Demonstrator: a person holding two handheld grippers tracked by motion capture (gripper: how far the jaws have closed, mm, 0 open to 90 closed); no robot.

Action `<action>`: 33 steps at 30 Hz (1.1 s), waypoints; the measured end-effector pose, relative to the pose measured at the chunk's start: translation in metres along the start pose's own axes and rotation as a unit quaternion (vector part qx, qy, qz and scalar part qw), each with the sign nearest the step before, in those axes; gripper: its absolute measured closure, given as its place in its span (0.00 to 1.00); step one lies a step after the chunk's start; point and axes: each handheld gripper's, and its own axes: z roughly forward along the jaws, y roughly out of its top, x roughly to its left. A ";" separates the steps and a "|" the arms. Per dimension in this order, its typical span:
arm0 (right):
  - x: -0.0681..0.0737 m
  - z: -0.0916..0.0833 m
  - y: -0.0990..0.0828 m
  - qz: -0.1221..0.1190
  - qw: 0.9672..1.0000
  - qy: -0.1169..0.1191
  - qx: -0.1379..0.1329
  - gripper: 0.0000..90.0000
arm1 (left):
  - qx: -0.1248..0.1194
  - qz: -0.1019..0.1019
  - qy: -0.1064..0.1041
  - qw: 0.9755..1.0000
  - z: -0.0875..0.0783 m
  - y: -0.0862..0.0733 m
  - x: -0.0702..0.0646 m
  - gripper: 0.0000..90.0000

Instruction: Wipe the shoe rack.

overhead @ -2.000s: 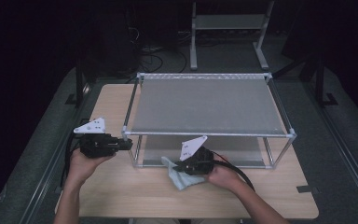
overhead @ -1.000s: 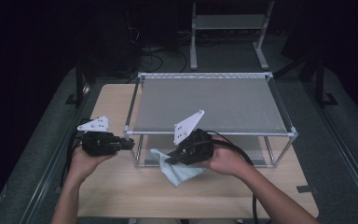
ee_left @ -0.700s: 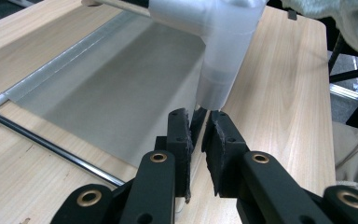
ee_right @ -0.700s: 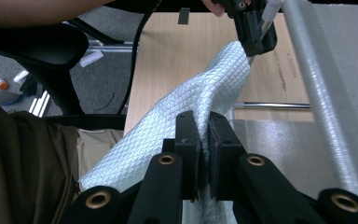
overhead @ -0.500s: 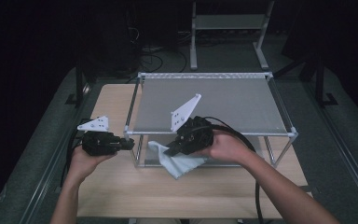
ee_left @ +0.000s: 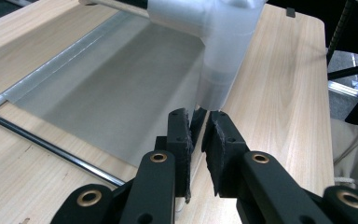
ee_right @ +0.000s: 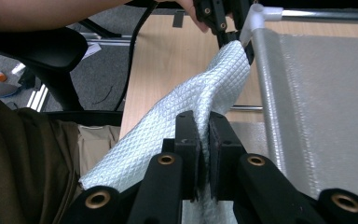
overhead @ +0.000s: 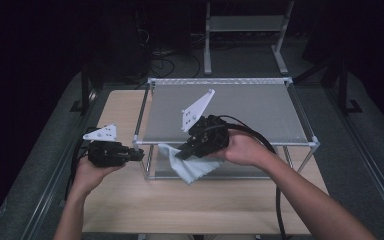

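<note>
Wooden table (overhead: 130,205): one rack (overhead: 220,137), one cloth (overhead: 192,167) pinched by right gripper (overhead: 182,154); left gripper (overhead: 139,153) clamps rack post.

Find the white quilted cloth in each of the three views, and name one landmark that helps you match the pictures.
High view: cloth hangs at lower centre, below the rack's front rail.
Left gripper view: not in it.
Right gripper view: cloth at centre, pinched by the jaws.
Shared landmark: white corner joint.

A metal-framed mesh shelf (overhead: 260,107) stands across the far half of the wooden table (overhead: 145,205), blocking passage; the near strip lies open.
</note>
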 end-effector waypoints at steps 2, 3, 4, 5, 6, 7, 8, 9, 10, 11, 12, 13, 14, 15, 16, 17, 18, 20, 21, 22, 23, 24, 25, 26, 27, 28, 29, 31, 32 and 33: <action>-0.001 -0.002 0.002 0.001 1.000 0.000 -0.002 0.93 | 0.000 0.000 -0.001 1.000 0.000 0.000 0.000 0.89; -0.001 -0.004 0.004 -0.003 1.000 -0.002 -0.002 0.93 | 0.002 0.001 -0.001 1.000 0.000 0.000 0.000 0.89; -0.002 -0.005 0.005 -0.003 1.000 -0.001 -0.002 0.93 | 0.002 0.001 -0.001 1.000 0.000 0.000 0.000 0.89; -0.002 -0.005 0.006 -0.004 1.000 -0.001 -0.002 0.93 | 0.001 0.001 -0.001 1.000 0.000 0.000 0.000 0.89; -0.002 -0.005 0.006 -0.004 1.000 -0.001 -0.002 0.93 | 0.001 0.001 -0.001 1.000 0.000 0.000 0.000 0.89; -0.002 -0.006 0.009 -0.006 1.000 -0.002 0.000 0.93 | 0.000 0.001 -0.002 1.000 0.000 0.000 -0.001 0.89; -0.002 -0.006 0.009 -0.006 1.000 -0.002 0.000 0.93 | 0.000 0.001 -0.002 1.000 0.000 0.000 -0.001 0.89; -0.002 -0.008 0.012 -0.008 1.000 -0.004 0.001 0.93 | 0.000 0.002 -0.002 1.000 0.000 0.000 -0.001 0.89; -0.002 -0.008 0.012 -0.008 1.000 -0.004 0.001 0.93 | 0.001 0.003 -0.003 1.000 0.000 0.000 -0.001 0.89; -0.003 -0.010 0.014 -0.008 1.000 -0.003 0.002 0.93 | 0.003 0.004 -0.003 1.000 0.000 0.000 -0.002 0.89; -0.003 -0.010 0.014 -0.008 1.000 -0.003 0.002 0.93 | 0.003 0.004 -0.003 1.000 0.000 0.000 -0.002 0.89; -0.004 -0.011 0.017 -0.011 1.000 -0.006 0.005 0.93 | 0.003 0.007 -0.003 1.000 0.000 0.000 -0.003 0.89; -0.004 -0.011 0.017 -0.011 1.000 -0.006 0.005 0.93 | 0.003 0.007 -0.003 1.000 0.000 0.000 -0.003 0.89; -0.007 -0.015 0.020 -0.013 1.000 -0.011 0.005 0.93 | 0.006 0.011 -0.002 1.000 -0.001 0.000 -0.005 0.89; -0.007 -0.015 0.020 -0.013 1.000 -0.011 0.005 0.93 | 0.006 0.011 -0.002 1.000 -0.001 0.000 -0.005 0.89; -0.012 -0.019 0.025 -0.013 1.000 -0.020 0.008 0.93 | 0.005 0.011 -0.002 1.000 -0.002 0.000 -0.007 0.89; -0.012 -0.019 0.025 -0.013 1.000 -0.020 0.008 0.93 | 0.005 0.011 -0.002 1.000 -0.002 0.000 -0.007 0.89; -0.019 -0.022 0.028 -0.012 0.999 -0.029 0.009 0.93 | 0.001 0.010 -0.002 1.000 -0.002 -0.002 -0.010 0.89; -0.028 -0.023 0.029 -0.006 0.999 -0.038 0.011 0.93 | -0.006 0.009 -0.002 1.000 -0.004 -0.005 -0.011 0.89; -0.028 -0.023 0.029 -0.006 0.999 -0.038 0.011 0.93 | -0.006 0.009 -0.002 1.000 -0.004 -0.005 -0.011 0.89; -0.035 -0.020 0.027 -0.001 0.999 -0.048 0.021 0.93 | -0.007 0.012 -0.001 1.000 -0.005 -0.007 -0.011 0.89; -0.040 -0.017 0.024 0.005 0.998 -0.053 0.029 0.93 | -0.009 0.011 -0.001 1.000 -0.006 -0.007 -0.012 0.89; -0.044 -0.013 0.022 0.008 0.998 -0.053 0.034 0.93 | -0.010 0.015 0.000 1.000 -0.006 -0.008 -0.012 0.89; -0.044 -0.013 0.022 0.008 0.998 -0.053 0.034 0.93 | -0.010 0.015 0.000 1.000 -0.006 -0.008 -0.012 0.89; -0.050 -0.003 0.019 0.017 0.998 -0.051 0.036 0.93 | -0.013 0.016 0.000 1.000 -0.006 -0.009 -0.013 0.89; -0.050 -0.003 0.019 0.017 0.998 -0.051 0.036 0.93 | -0.013 0.016 0.000 1.000 -0.006 -0.009 -0.013 0.89; -0.053 0.012 0.020 0.020 0.998 -0.045 0.040 0.93 | -0.019 0.018 -0.002 1.000 -0.005 -0.010 -0.014 0.89; -0.053 0.028 0.025 0.016 0.998 -0.040 0.042 0.93 | -0.018 0.020 -0.003 1.000 -0.005 -0.010 -0.015 0.89; -0.053 0.028 0.025 0.016 0.998 -0.040 0.042 0.93 | -0.018 0.020 -0.003 1.000 -0.005 -0.010 -0.015 0.89; -0.053 0.044 0.036 0.011 0.999 -0.033 0.029 0.93 | -0.014 0.023 -0.003 1.000 -0.005 -0.009 -0.016 0.89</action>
